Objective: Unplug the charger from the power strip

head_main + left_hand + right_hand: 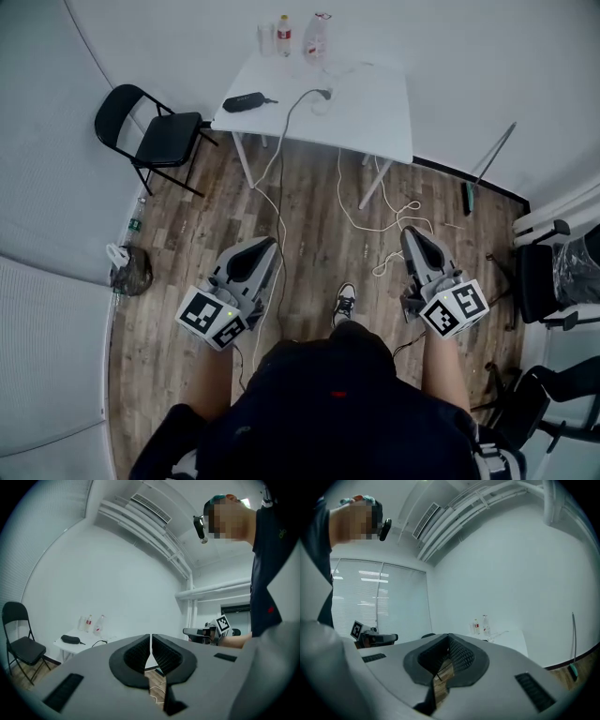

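Observation:
A white table (375, 103) stands against the far wall. A dark charger plug (325, 93) lies on it, and its grey cable (281, 141) runs off the front edge to the floor. I cannot make out the power strip against the white top. Both grippers are held level over the wooden floor, well short of the table. My left gripper (267, 246) (151, 637) is shut with nothing in it. My right gripper (410, 232) (449, 637) is shut and empty too. The table (63, 646) (511, 637) shows small and far in both gripper views.
A black folding chair (150, 131) stands left of the table. Bottles (284, 36) and a black case (246, 101) are on the tabletop. A white cable (394, 225) loops over the floor. Office chairs (548, 281) crowd the right side, and a dark bag (131, 270) lies at the left.

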Demonstrator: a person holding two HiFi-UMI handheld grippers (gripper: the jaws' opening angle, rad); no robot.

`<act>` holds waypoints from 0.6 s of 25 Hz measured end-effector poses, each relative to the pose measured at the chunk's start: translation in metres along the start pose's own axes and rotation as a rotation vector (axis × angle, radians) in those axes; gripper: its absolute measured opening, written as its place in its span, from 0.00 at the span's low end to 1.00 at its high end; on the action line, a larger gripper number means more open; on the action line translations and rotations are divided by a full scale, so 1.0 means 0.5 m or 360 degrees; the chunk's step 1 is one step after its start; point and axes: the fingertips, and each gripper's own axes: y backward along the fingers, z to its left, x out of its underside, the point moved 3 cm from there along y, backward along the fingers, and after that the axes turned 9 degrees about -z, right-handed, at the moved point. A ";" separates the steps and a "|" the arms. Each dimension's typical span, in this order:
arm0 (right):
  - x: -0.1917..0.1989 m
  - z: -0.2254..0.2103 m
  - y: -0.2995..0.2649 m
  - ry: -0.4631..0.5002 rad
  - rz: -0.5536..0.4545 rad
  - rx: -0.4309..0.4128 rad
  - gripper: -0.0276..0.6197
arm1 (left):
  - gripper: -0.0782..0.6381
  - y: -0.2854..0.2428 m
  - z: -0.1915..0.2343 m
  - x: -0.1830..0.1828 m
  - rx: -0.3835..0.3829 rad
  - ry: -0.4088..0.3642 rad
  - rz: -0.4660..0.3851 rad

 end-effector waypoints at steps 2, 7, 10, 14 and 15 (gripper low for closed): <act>-0.003 -0.031 -0.037 -0.0002 -0.0009 -0.0034 0.07 | 0.15 -0.037 0.024 0.001 -0.0026 -0.0001 0.0004; -0.022 -0.152 -0.125 -0.0017 -0.0011 -0.0106 0.07 | 0.15 -0.167 0.065 -0.003 -0.0086 -0.0019 0.0000; -0.036 -0.243 -0.170 -0.0021 -0.0010 -0.0147 0.07 | 0.15 -0.256 0.081 0.009 -0.0126 -0.0035 0.0004; -0.042 -0.376 -0.226 -0.0031 0.0009 -0.0202 0.07 | 0.15 -0.386 0.101 0.037 -0.0196 -0.0042 0.0014; -0.043 -0.407 -0.240 -0.0037 0.0013 -0.0215 0.07 | 0.15 -0.415 0.106 0.044 -0.0210 -0.0042 0.0019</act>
